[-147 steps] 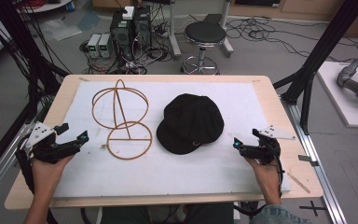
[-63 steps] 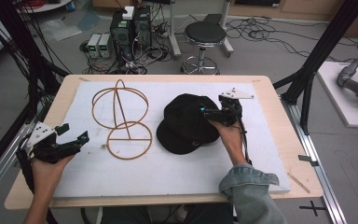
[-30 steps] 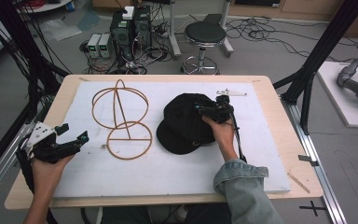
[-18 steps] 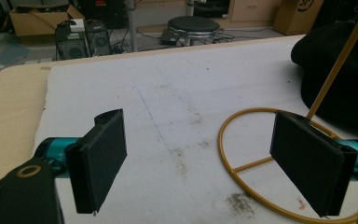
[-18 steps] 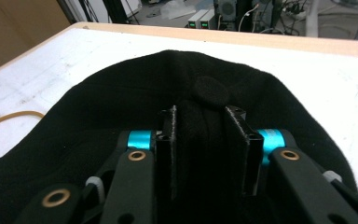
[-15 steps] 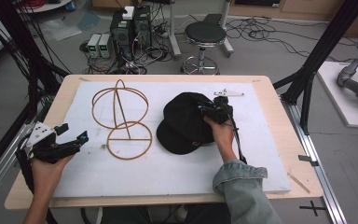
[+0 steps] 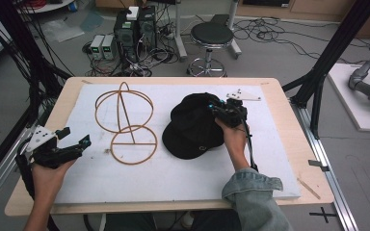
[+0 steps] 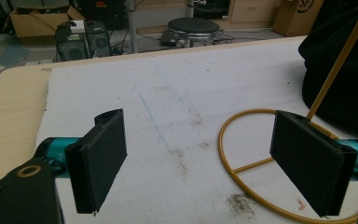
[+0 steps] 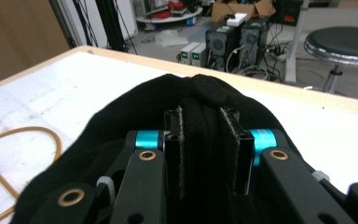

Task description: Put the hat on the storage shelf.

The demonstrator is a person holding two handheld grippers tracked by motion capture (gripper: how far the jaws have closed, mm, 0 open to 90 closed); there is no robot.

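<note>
The right gripper (image 9: 200, 154) pinches a fold of the soft, light cap (image 7: 192, 127), which will likely sag when lifted; the left gripper (image 8: 209, 163) gapes empty.

black cap (image 7: 192, 127) on the white mat, crown fabric bunched upward (brim toward the person).

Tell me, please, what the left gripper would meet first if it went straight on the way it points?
Probably the wire stand: its base ring lies just ahead of the open left gripper, with the black cap beyond, though depth is hard to judge.
</note>
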